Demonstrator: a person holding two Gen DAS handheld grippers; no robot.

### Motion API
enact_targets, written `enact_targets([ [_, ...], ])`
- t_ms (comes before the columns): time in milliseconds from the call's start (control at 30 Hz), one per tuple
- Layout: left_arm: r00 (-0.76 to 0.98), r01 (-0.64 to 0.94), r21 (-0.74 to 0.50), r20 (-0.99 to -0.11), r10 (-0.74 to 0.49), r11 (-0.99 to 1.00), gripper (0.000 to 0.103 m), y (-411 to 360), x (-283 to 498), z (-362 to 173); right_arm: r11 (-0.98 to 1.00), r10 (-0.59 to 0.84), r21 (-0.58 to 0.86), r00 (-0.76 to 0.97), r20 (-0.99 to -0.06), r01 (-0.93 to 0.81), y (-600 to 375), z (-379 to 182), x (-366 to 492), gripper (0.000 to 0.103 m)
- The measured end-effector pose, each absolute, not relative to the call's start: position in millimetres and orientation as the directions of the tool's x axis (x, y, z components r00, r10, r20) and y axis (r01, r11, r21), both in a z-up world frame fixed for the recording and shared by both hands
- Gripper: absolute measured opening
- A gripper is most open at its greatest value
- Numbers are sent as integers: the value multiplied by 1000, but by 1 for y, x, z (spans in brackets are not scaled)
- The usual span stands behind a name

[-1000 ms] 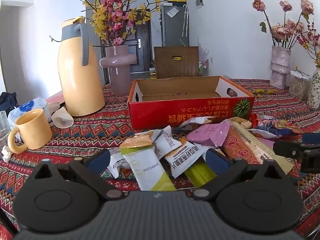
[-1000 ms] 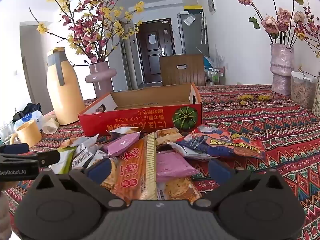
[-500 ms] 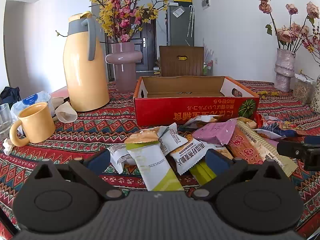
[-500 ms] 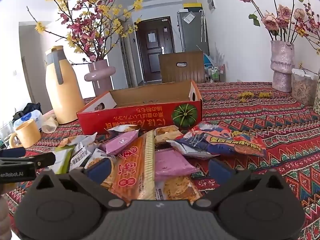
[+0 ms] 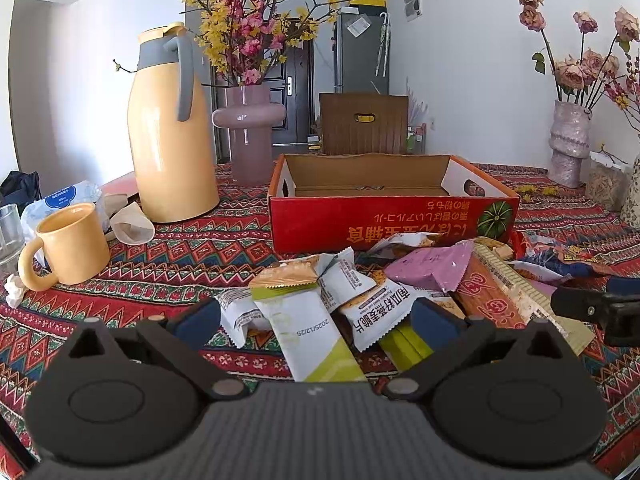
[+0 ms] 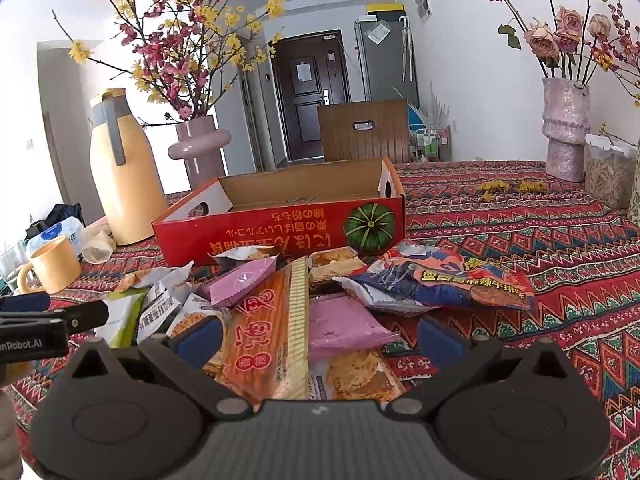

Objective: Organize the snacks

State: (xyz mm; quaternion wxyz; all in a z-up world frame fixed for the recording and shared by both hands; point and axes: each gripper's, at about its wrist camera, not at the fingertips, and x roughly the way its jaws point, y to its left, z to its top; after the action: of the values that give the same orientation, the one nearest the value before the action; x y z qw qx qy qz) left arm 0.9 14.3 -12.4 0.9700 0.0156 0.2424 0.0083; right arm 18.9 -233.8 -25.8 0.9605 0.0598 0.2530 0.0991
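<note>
A heap of snack packets lies on the patterned tablecloth in front of an empty red cardboard box. My left gripper is open, low over a white-and-green packet and a white packet with black print. My right gripper is open over a long orange packet and a pink packet. A blue-and-red bag lies to the right. The right gripper's finger shows at the left view's right edge.
A yellow thermos jug, a yellow mug and a pink vase with blossoms stand left of the box. Another vase and a jar stand at the far right. A wooden chair back is behind the table.
The left gripper's view has shifted slightly, bringing the thermos and box nearer the middle. The right gripper has hardly moved. Both stay open and hold nothing.
</note>
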Motion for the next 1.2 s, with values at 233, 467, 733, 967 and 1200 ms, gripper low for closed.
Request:
enact_targets([
  [233, 882, -9, 30, -471, 22, 999, 103, 15, 0, -13, 973, 221, 165, 852, -474, -160, -234, -26, 19, 103],
  [467, 882, -10, 27, -470, 22, 1000, 103, 16, -2, -14, 973, 221, 166, 852, -475, -160, -234, -26, 19, 103],
  [733, 882, -14, 20, -471, 22, 1000, 103, 17, -2, -14, 973, 221, 165, 852, -475, -160, -234, -26, 19, 103],
  [967, 882, -13, 15, -471, 18, 1000, 103, 19, -3, -14, 973, 223, 166, 852, -474, -162, -234, -26, 19, 103],
  [1200, 882, -14, 13, -471, 18, 1000, 103, 19, -4, -15, 973, 223, 162, 851, -476, -164, -232, -26, 17, 103],
])
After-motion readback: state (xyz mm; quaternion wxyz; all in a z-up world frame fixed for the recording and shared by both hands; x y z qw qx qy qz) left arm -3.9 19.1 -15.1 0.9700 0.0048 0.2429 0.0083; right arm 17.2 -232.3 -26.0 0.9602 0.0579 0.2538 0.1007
